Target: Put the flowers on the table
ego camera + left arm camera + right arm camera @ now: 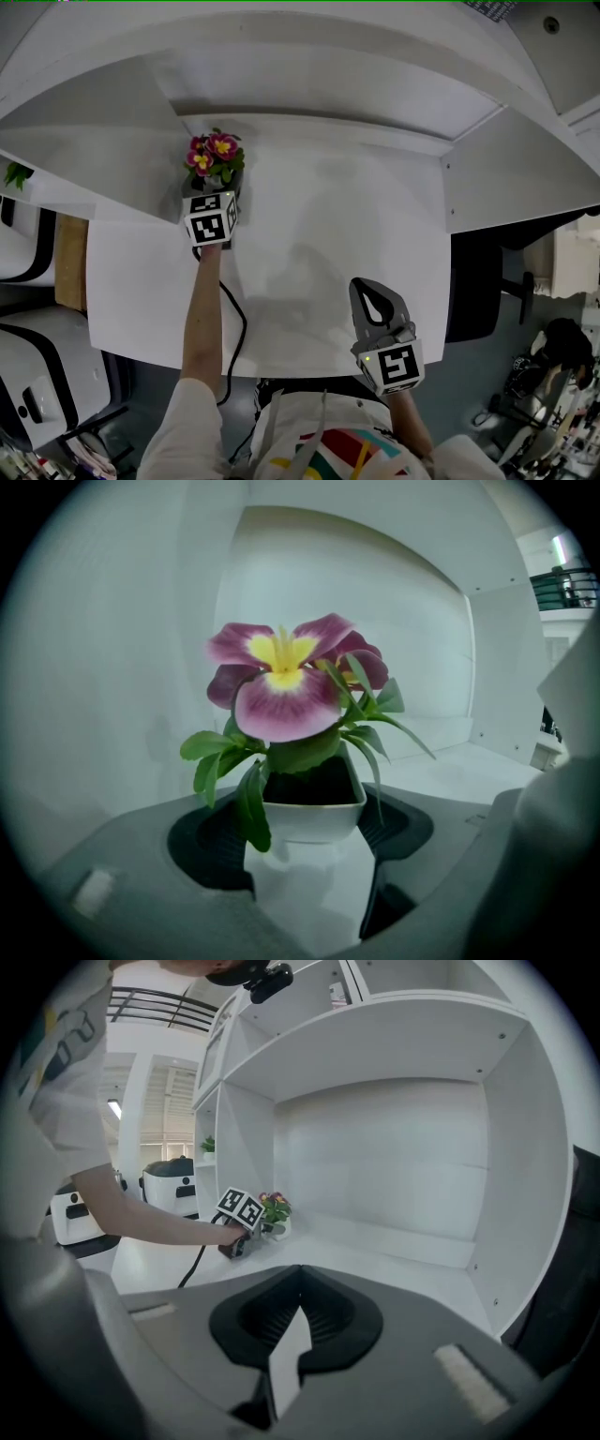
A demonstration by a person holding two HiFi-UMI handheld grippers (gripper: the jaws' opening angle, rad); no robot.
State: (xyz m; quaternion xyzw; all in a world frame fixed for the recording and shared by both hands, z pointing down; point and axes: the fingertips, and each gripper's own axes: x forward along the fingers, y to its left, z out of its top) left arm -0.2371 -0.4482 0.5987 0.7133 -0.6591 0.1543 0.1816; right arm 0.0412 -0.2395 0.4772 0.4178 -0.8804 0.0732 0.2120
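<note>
A small white pot (314, 819) of pink and yellow flowers (215, 157) stands at the back left corner of the white table (328, 234), close to the alcove's left wall. My left gripper (217, 185) reaches in from the front with its jaws set wide around the pot, and the pads lie against the pot's sides. The pot fills the gap of that left gripper (312, 825), and a leaf hides its left pad. My right gripper (362, 286) hangs near the table's front edge, shut and empty. In the right gripper view its tips (300, 1271) meet, with the pot (275, 1215) far off at the left.
White panels close in the table at the back (309, 122) and at the right (487, 178). A black cable (236, 328) runs from the left gripper over the table's front edge. White machines (37, 375) stand on the floor at the left.
</note>
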